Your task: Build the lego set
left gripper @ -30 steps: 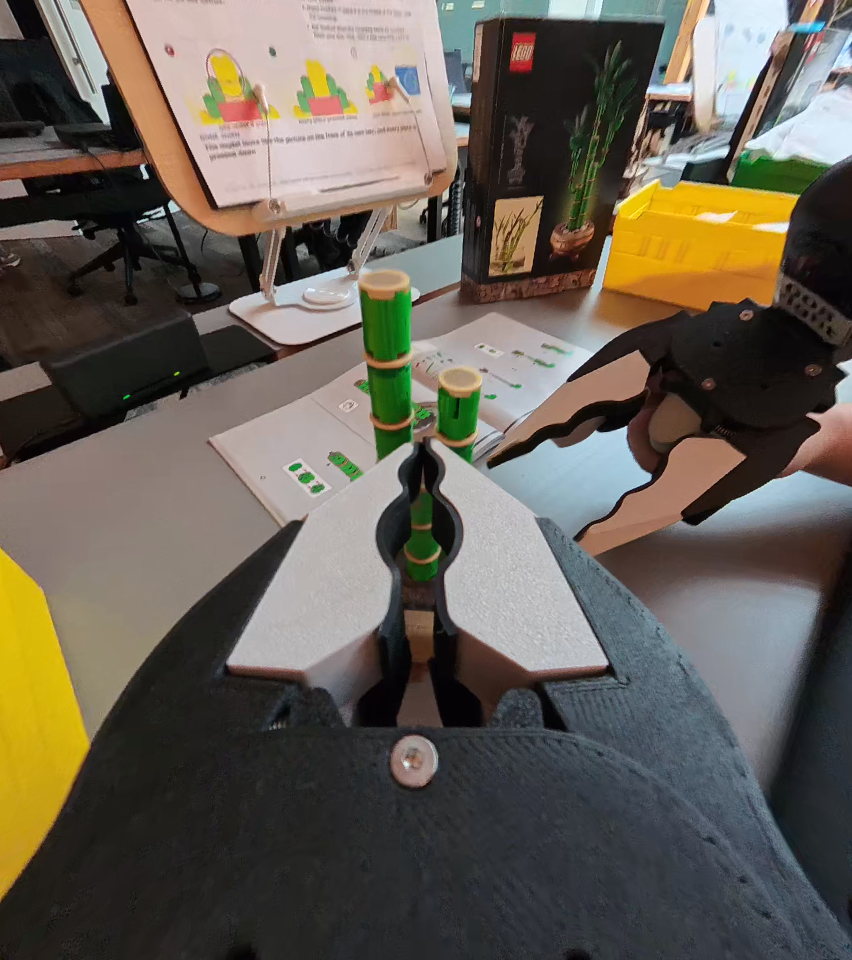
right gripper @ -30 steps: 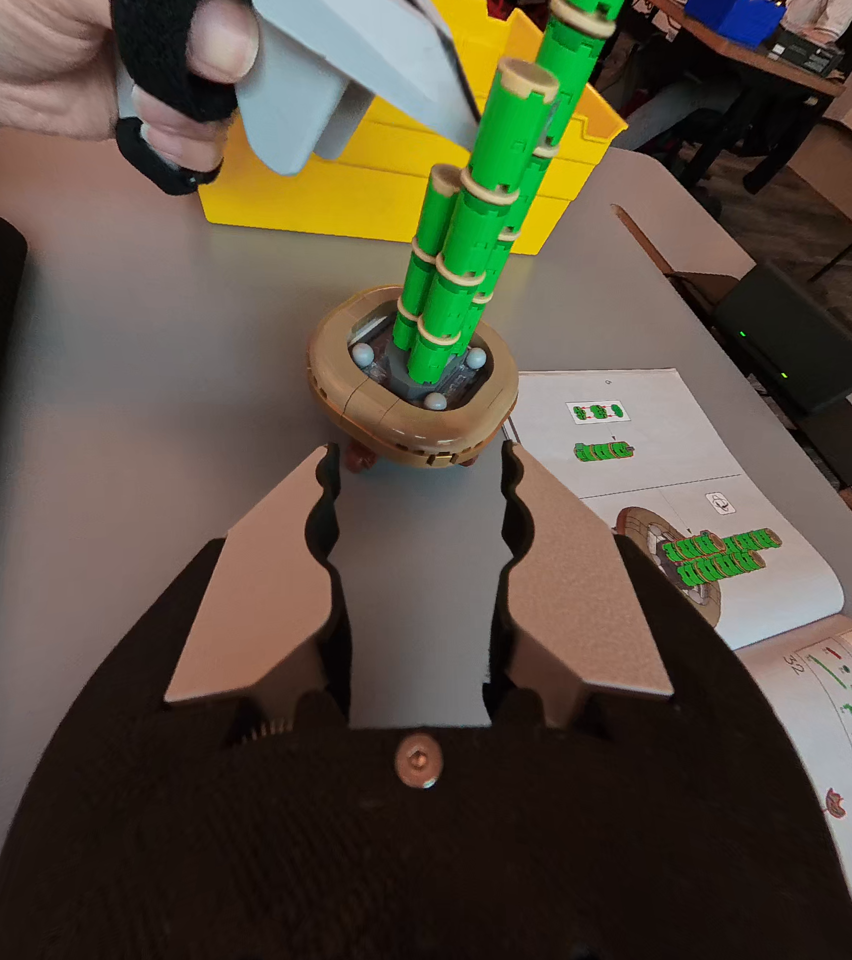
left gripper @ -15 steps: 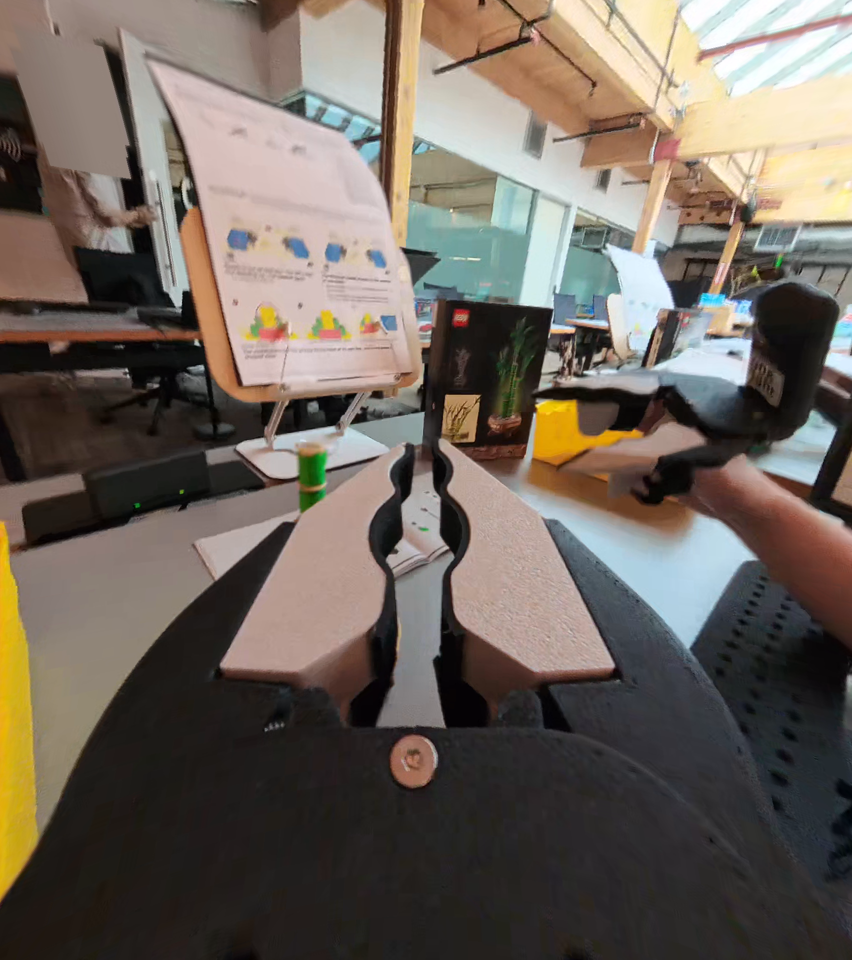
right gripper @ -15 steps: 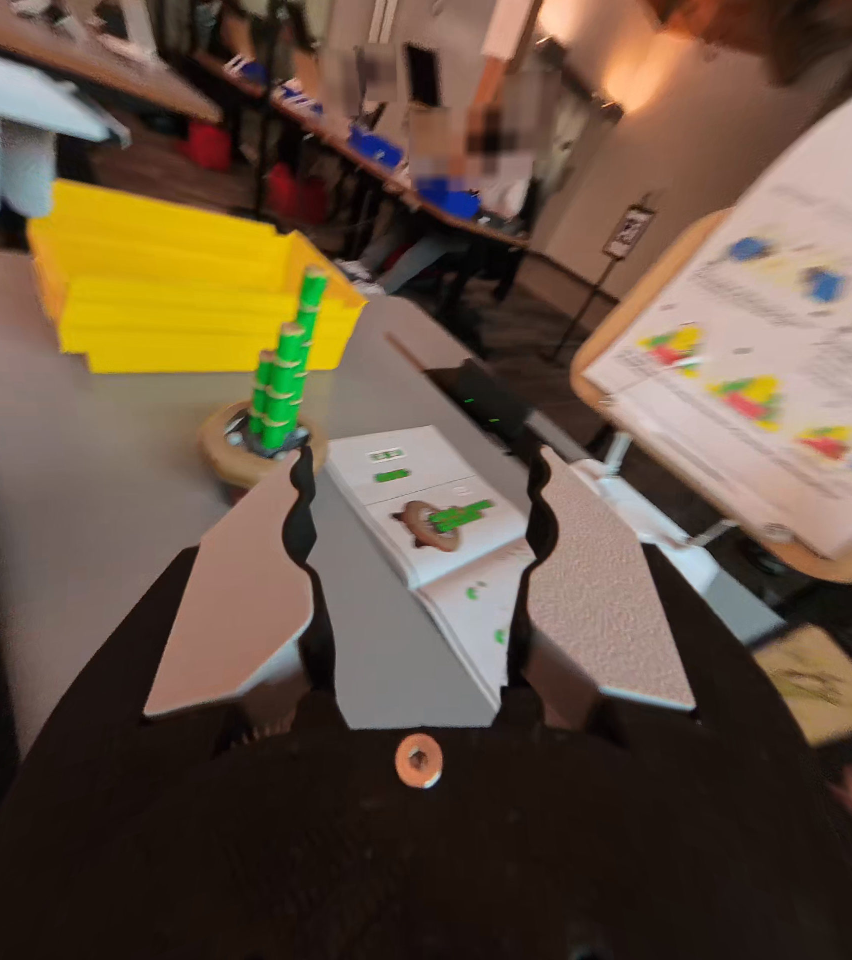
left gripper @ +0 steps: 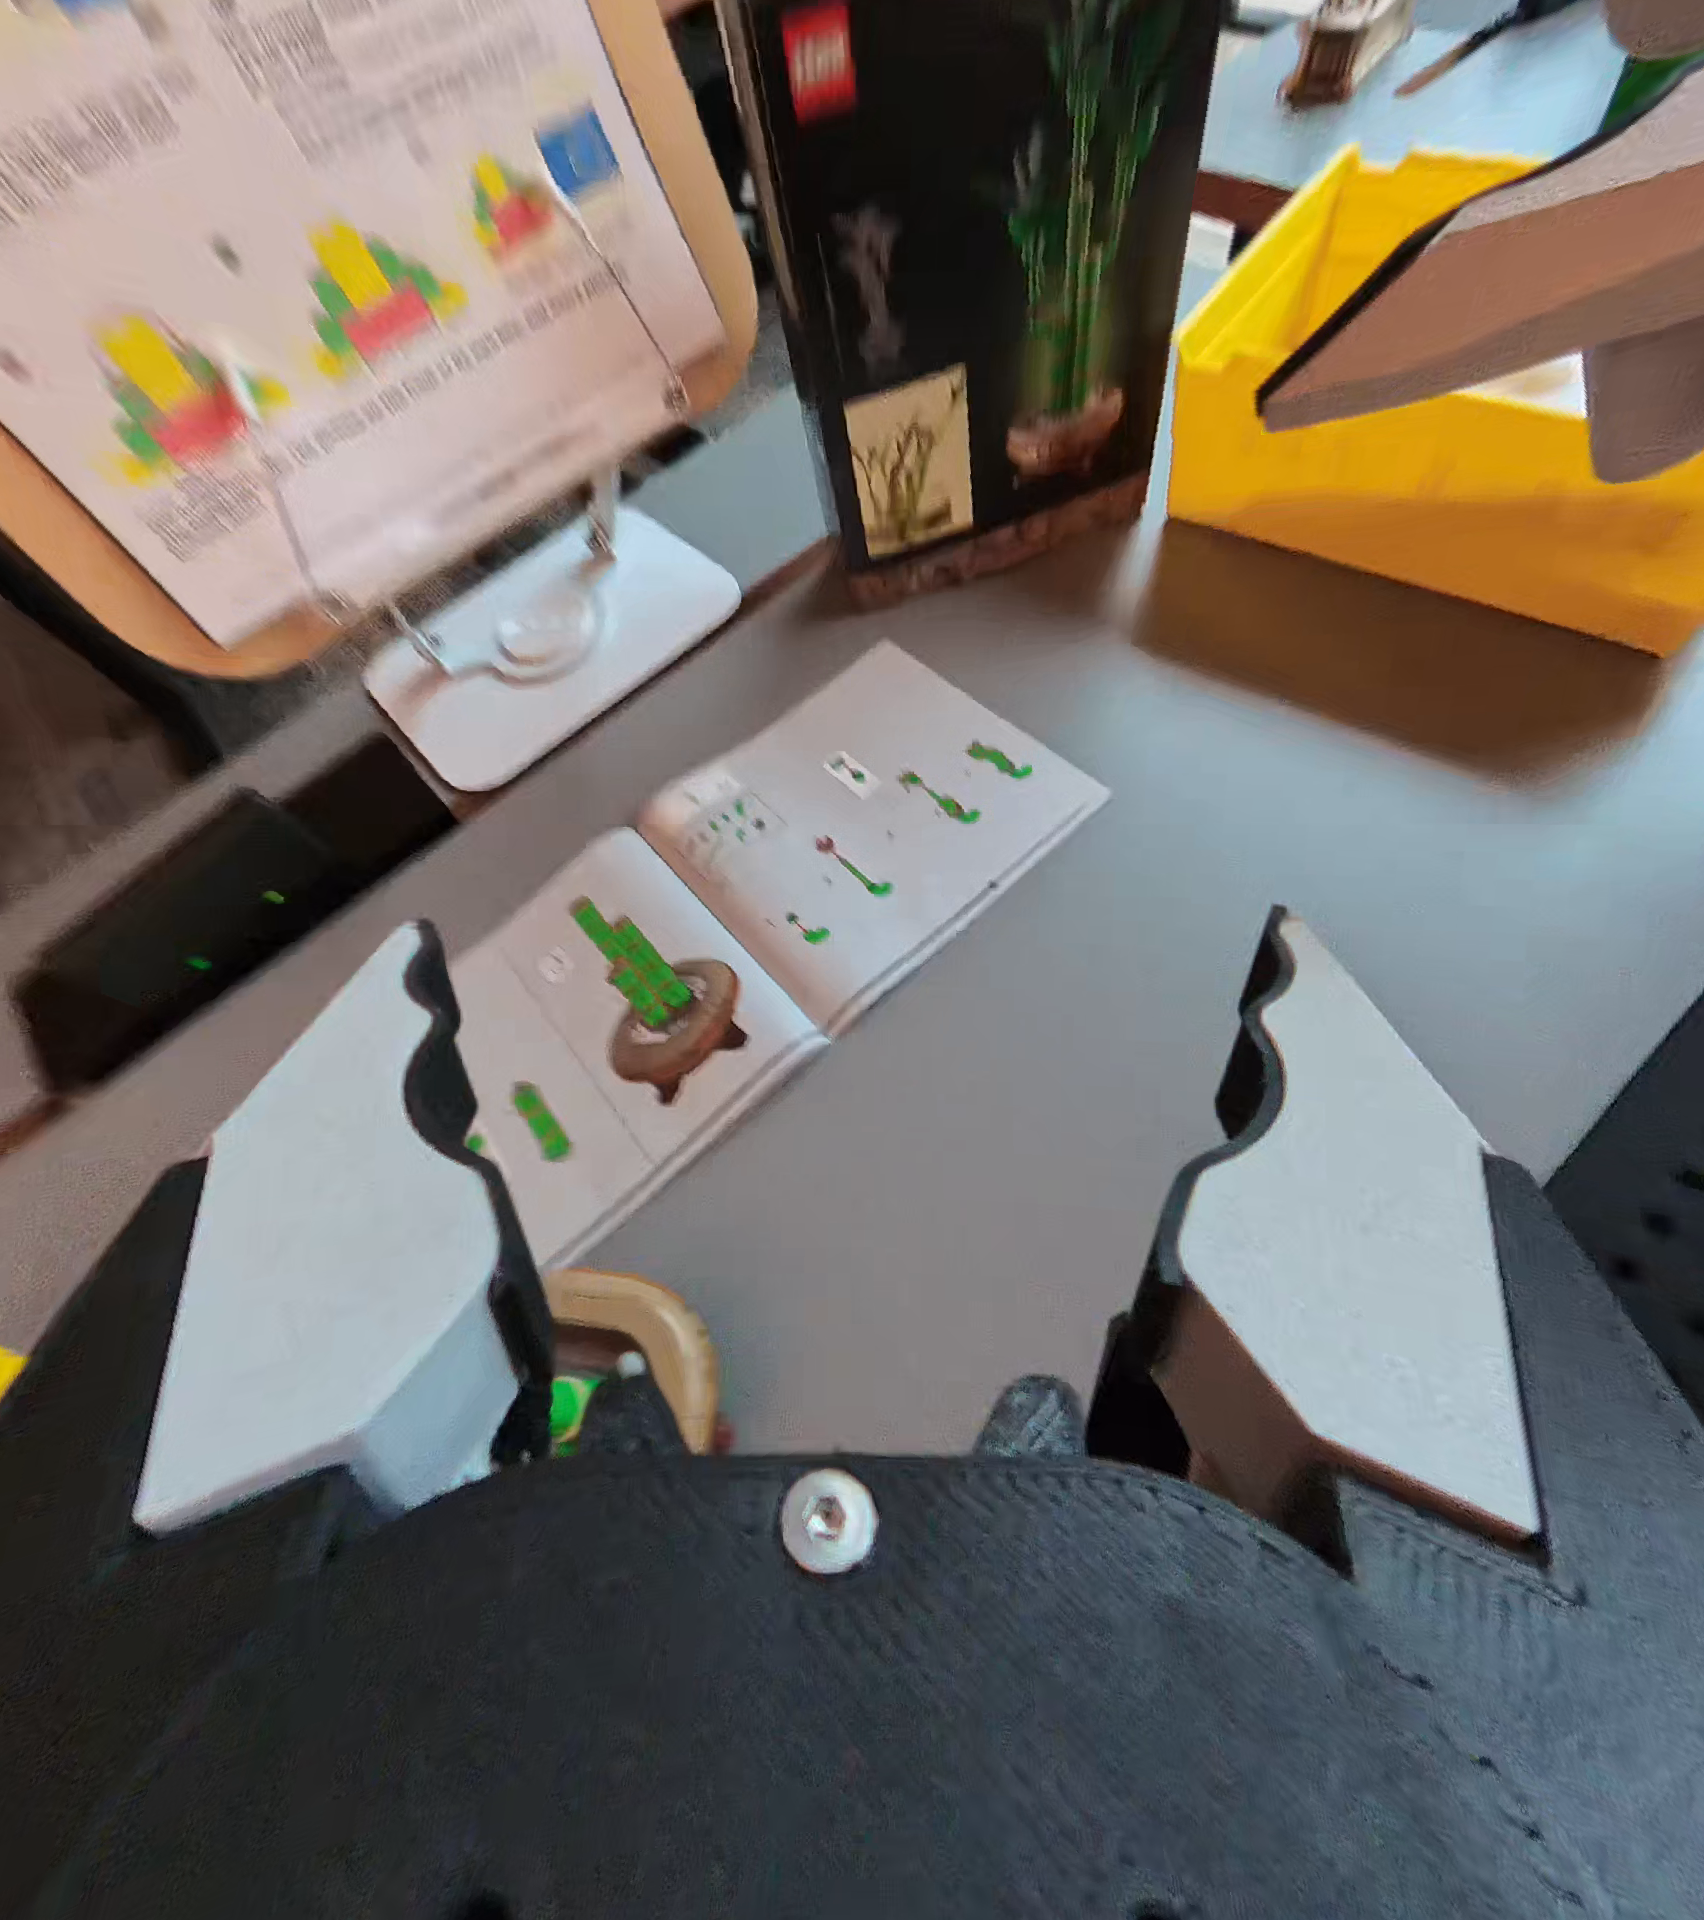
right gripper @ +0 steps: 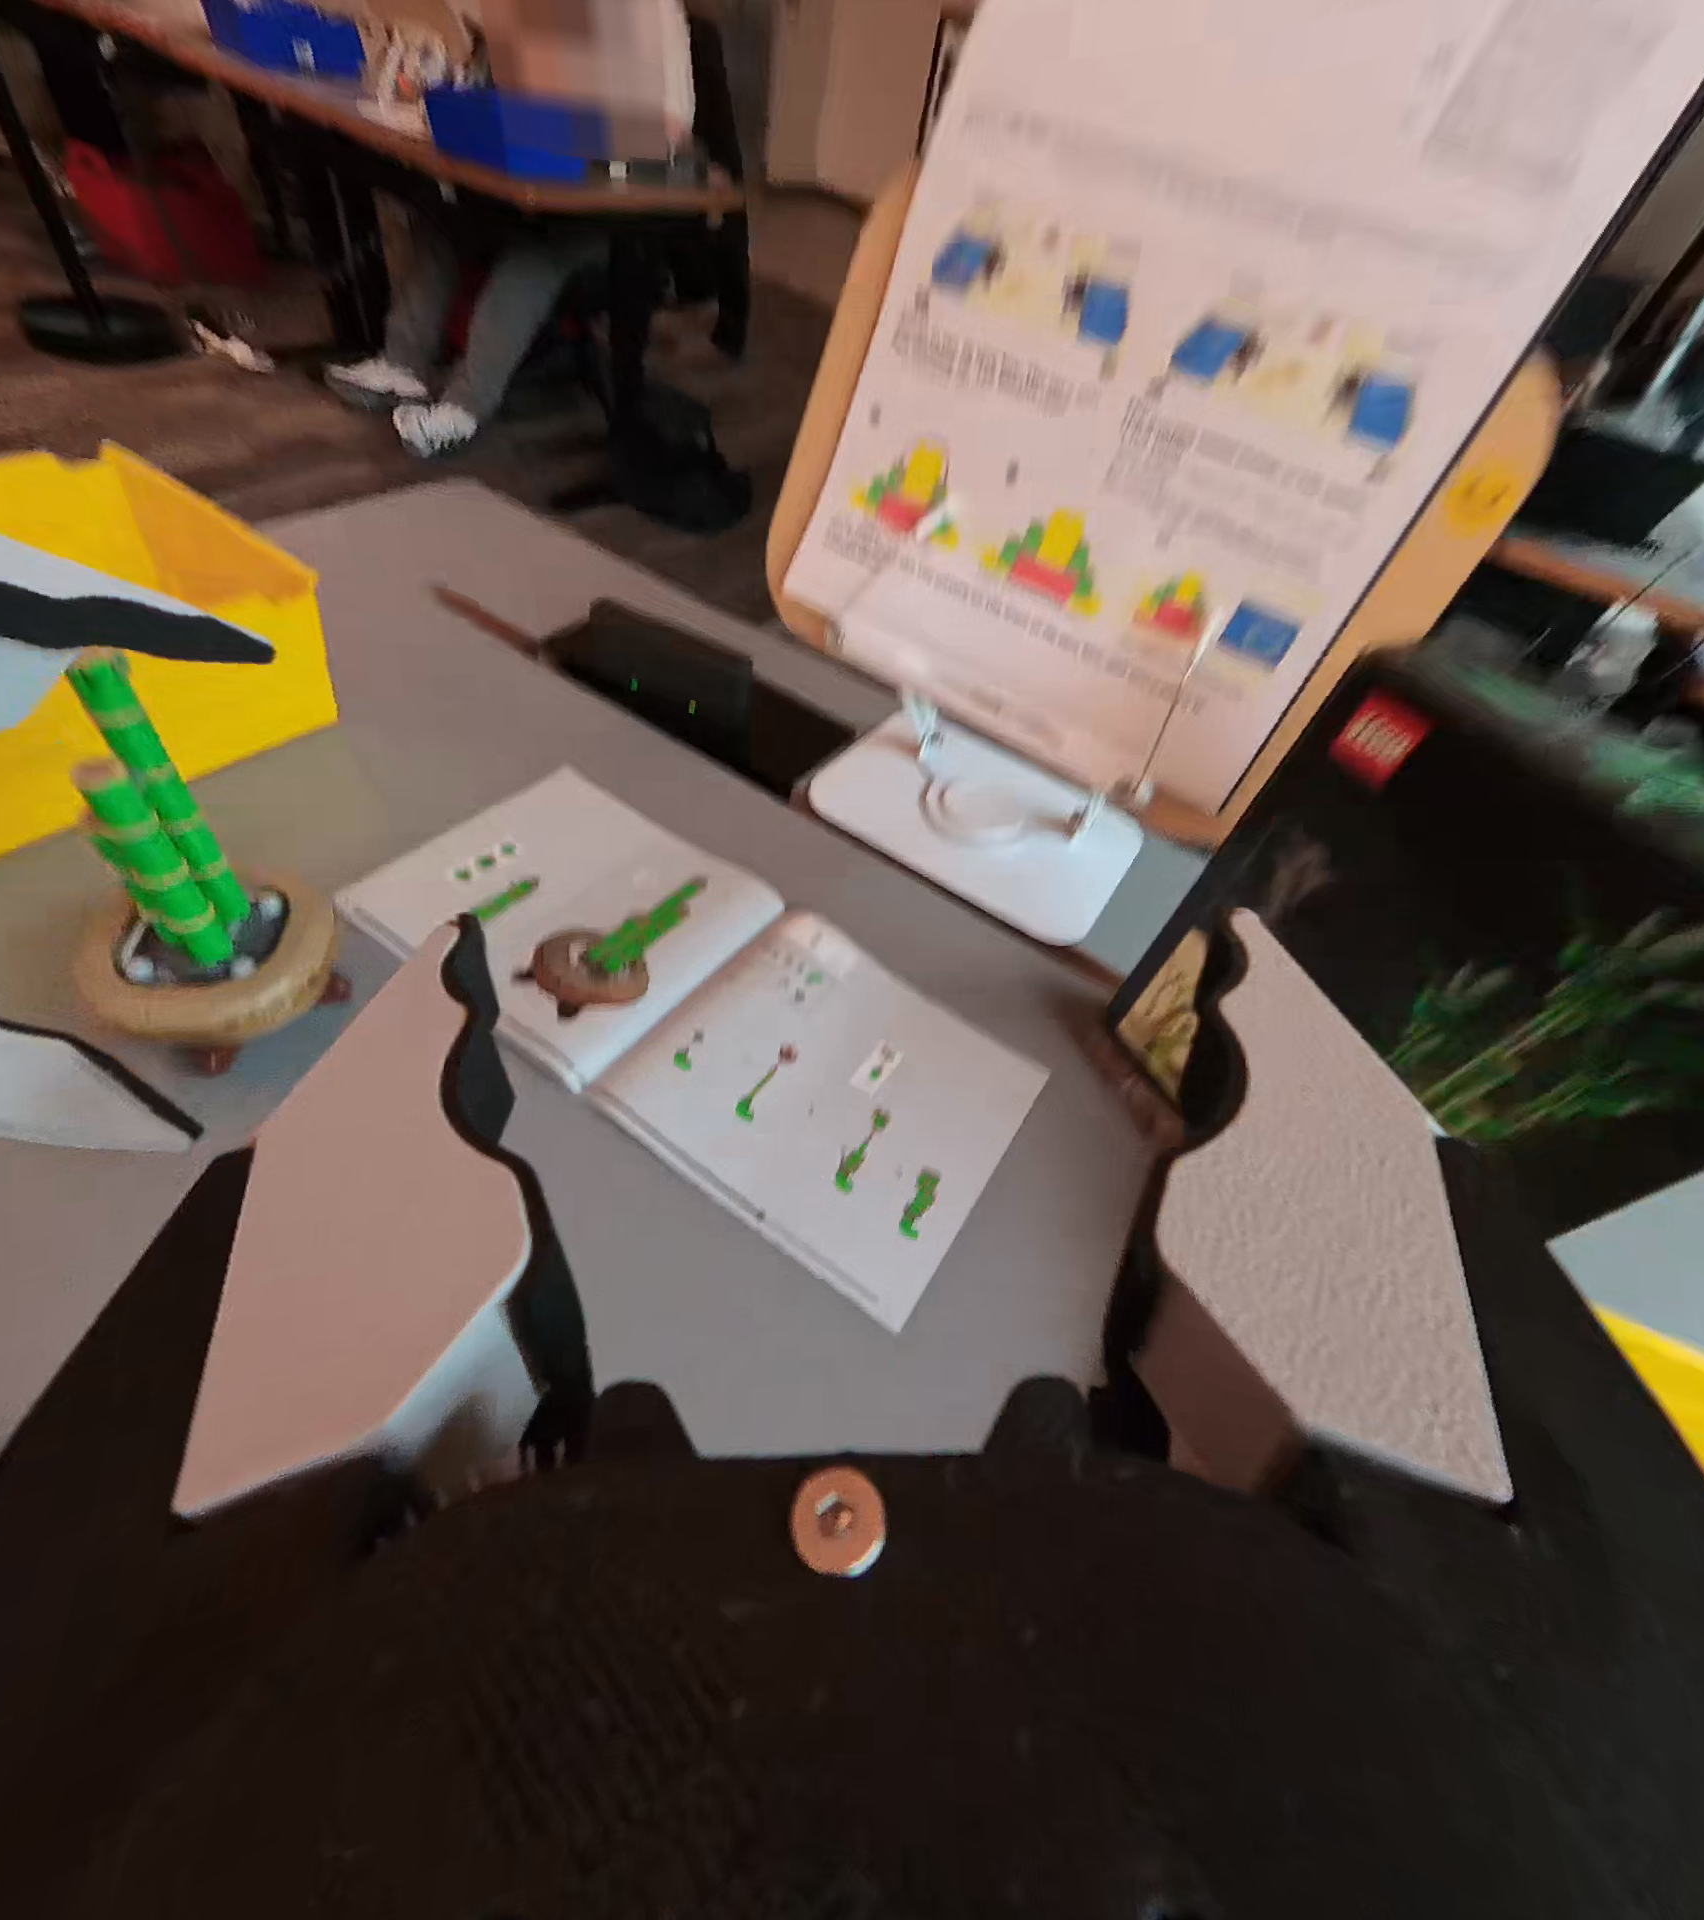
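The bamboo model [right gripper: 193,935], green stalks in a tan round pot, stands on the grey table at the left of the right wrist view. My left gripper [left gripper: 848,997] is wide open and empty. Its fingers [right gripper: 48,623] reach in from the left, one above the stalk tops and one in front of the pot. In the left wrist view only the pot's rim [left gripper: 661,1340] shows, low by the left finger. My right gripper [right gripper: 848,935] is wide open and empty, held above the open instruction booklet [right gripper: 723,1039]. It also shows at the top right of the left wrist view [left gripper: 1554,260].
The booklet [left gripper: 827,883] lies mid-table. Behind it are a tilted stand with a printed sheet [left gripper: 308,260], the dark set box [left gripper: 973,260] and a yellow bin [left gripper: 1450,520]. Another yellow bin [right gripper: 204,623] sits behind the model. A black device [left gripper: 173,935] is at the far left edge. Measured from the fingertips, the bamboo model [right gripper: 193,935] is 20 centimeters or so from the left gripper and 30 centimeters from the right.
My left gripper let go of the tall stalk and opened wide. My right gripper opened wider and swung away from the pot, over the booklet.
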Demonstrator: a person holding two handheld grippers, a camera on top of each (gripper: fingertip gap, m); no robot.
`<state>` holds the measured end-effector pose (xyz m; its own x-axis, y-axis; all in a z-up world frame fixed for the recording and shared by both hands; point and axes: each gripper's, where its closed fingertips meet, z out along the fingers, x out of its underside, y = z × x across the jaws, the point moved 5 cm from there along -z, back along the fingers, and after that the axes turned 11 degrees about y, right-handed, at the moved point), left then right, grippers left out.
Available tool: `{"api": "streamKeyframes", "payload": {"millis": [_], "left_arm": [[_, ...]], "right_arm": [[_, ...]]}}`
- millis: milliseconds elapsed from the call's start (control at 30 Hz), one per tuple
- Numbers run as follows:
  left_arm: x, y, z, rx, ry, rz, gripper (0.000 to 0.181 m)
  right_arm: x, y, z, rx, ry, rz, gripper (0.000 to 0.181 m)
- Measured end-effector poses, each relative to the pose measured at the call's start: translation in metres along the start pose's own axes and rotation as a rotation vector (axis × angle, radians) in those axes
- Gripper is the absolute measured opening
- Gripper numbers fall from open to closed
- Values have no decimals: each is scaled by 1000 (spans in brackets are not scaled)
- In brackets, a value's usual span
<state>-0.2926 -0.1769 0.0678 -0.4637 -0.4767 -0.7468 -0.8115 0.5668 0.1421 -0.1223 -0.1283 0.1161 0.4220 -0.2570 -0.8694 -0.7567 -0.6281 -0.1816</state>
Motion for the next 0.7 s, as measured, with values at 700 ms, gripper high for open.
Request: {"api": "streamKeyframes", "payload": {"millis": [700], "left_arm": [[131, -50, 149, -27, 213, -109, 150]], "right_arm": [[218, 41, 120, -101, 461, 91, 150]]}}
